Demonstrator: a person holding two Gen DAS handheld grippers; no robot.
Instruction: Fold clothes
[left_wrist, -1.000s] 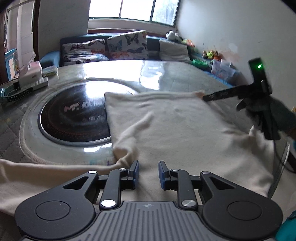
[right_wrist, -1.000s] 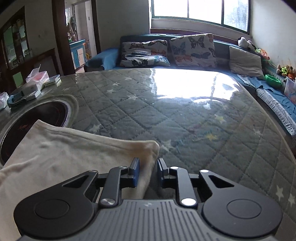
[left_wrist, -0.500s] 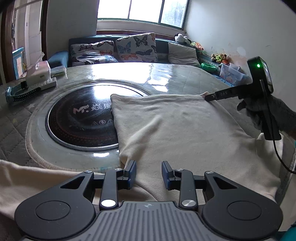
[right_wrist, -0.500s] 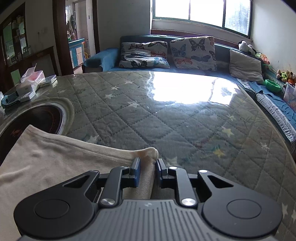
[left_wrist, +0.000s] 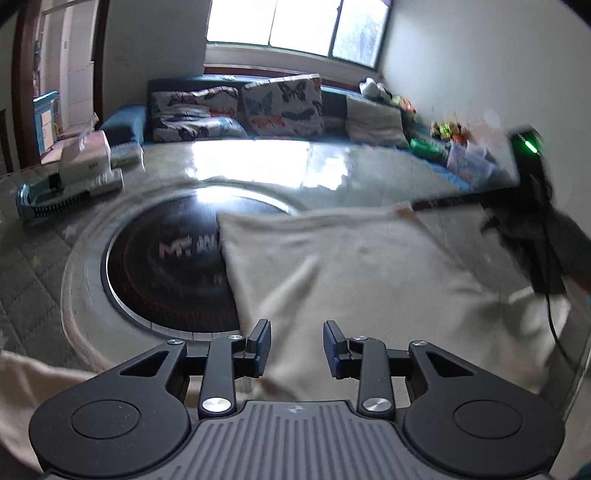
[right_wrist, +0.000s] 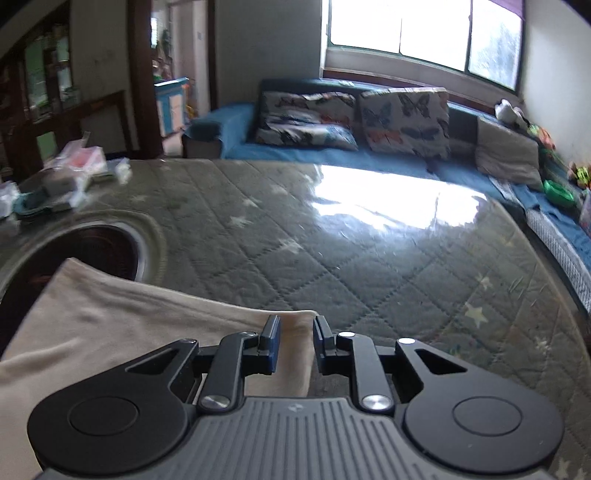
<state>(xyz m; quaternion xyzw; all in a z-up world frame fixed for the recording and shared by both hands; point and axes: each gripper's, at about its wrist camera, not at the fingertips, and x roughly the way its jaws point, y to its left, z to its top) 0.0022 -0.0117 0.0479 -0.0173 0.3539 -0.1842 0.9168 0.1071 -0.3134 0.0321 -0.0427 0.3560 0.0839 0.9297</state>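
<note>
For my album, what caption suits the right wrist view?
Open right gripper straddling the corner of a cream garment on a quilted star-patterned table.

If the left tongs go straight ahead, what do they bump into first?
Probably the cloth. The left tongs are open, and it lies right in front of them; how high above it they hang is unclear.

- You are in the living room of a home: at the far side a long dark-blue sofa runs under a wide bright window.
- On it you see butterfly-print cushions and a plain grey cushion.
- Small bright soft toys sit at the far right.
- Nearest you is a large round table with a grey quilted, star-patterned cover and a black glass turntable.
- Far left stands a dark wooden shelf cabinet.
</note>
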